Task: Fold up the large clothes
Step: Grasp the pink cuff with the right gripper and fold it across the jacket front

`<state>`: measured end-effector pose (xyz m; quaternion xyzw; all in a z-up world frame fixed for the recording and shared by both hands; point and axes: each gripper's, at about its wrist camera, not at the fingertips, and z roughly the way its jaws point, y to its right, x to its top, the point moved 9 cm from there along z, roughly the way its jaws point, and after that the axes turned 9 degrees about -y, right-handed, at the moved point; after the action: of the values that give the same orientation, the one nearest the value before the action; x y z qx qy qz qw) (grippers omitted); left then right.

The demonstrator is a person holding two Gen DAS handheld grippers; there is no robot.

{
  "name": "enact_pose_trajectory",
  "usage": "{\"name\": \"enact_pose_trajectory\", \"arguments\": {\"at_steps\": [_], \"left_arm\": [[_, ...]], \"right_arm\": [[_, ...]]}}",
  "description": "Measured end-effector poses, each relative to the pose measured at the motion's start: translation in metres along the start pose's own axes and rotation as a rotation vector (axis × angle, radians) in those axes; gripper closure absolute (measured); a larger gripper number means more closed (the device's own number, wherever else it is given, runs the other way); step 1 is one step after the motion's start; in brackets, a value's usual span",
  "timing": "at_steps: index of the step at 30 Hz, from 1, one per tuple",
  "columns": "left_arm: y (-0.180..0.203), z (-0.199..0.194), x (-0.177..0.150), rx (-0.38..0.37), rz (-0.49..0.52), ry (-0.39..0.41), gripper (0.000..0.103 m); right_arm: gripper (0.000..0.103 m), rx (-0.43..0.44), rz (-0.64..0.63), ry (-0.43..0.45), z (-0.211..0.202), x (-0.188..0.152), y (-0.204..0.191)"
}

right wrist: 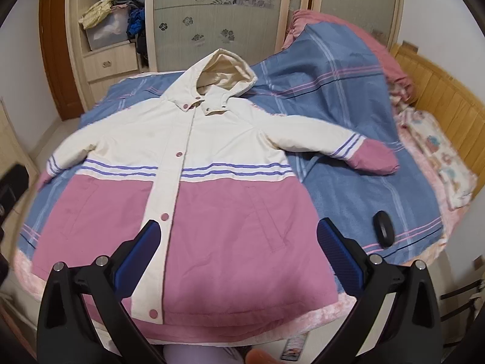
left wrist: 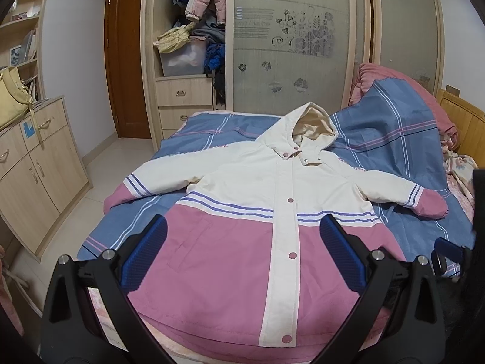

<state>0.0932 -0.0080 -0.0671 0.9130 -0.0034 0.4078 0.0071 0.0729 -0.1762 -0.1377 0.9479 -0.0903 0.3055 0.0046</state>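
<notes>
Left wrist view: jacket (left wrist: 242,227) lies flat on the bed (left wrist: 394,151), front up, snaps closed down the placket, hem toward the cameras. Both sleeves are spread out sideways from the jacket body, hood (left wrist: 312,127) open at the far end, partly propped on the bunched blue quilt (left wrist: 388,115) beyond the jacket's right shoulder. No fold made yet, as far as I can judge: sleeves not brought in, body not doubled, hood not tucked. So the task is at the start, with the jacket only laid out; all folding is left.

Left gripper (left wrist: 242,227) hovers over the pink lower half of the jacket, fingers wide apart, nothing between them, no clear contact with the cloth. Right gripper (right wrist: 239,233) likewise sits above the pink lower half near the placket, fingers spread, holding nothing.

Right wrist view also shows a small black object (right wrist: 383,229) on the bed, well apart from the jacket's right hem corner; cannot tell what it is. Wardrobe (left wrist: 291,45) stands beyond the jacket's hood end, its shelf stuffed with clothes. Cabinet (left wrist: 33,163) stands past the jacket's left sleeve, across the floor.
</notes>
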Motion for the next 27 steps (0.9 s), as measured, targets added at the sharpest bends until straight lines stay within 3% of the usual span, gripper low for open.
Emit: {"name": "enact_pose_trajectory", "arguments": {"at_steps": [1, 4, 10, 14, 18, 21, 23, 24, 25, 27], "left_arm": [[0.0, 0.005, -0.001, -0.002, 0.001, -0.009, 0.002], [0.005, 0.03, 0.004, -0.008, 0.018, -0.041, 0.002], [0.033, 0.092, 0.024, -0.107, 0.03, -0.131, 0.002], [0.067, 0.153, 0.045, -0.158, 0.03, -0.192, 0.002], [0.111, 0.231, 0.044, -0.2, 0.048, -0.312, 0.002], [0.133, 0.275, 0.03, -0.175, 0.061, -0.375, 0.002], [0.14, 0.296, 0.018, -0.16, 0.07, -0.407, 0.002], [0.14, 0.305, 0.011, -0.141, 0.075, -0.417, 0.002], [0.138, 0.308, 0.006, -0.13, 0.077, -0.427, 0.002], [0.135, 0.318, -0.004, -0.117, 0.078, -0.458, 0.002]], "right_arm": [[0.001, 0.083, 0.027, -0.031, 0.01, 0.008, 0.012], [0.001, 0.197, 0.21, -0.089, 0.05, 0.04, 0.078], [0.001, 0.119, 0.579, -0.19, 0.155, 0.086, 0.237], [0.001, 0.232, 0.855, -0.28, 0.234, 0.09, 0.33], [0.003, 0.355, 1.117, -0.22, 0.267, 0.086, 0.397], [0.011, 0.427, 1.282, -0.208, 0.28, 0.078, 0.429], [0.02, 0.475, 1.356, -0.209, 0.282, 0.077, 0.444], [0.038, 0.466, 1.374, -0.204, 0.279, 0.076, 0.455], [0.066, 0.439, 1.368, -0.202, 0.276, 0.075, 0.462], [0.088, 0.428, 1.326, -0.147, 0.266, 0.077, 0.474]]}}
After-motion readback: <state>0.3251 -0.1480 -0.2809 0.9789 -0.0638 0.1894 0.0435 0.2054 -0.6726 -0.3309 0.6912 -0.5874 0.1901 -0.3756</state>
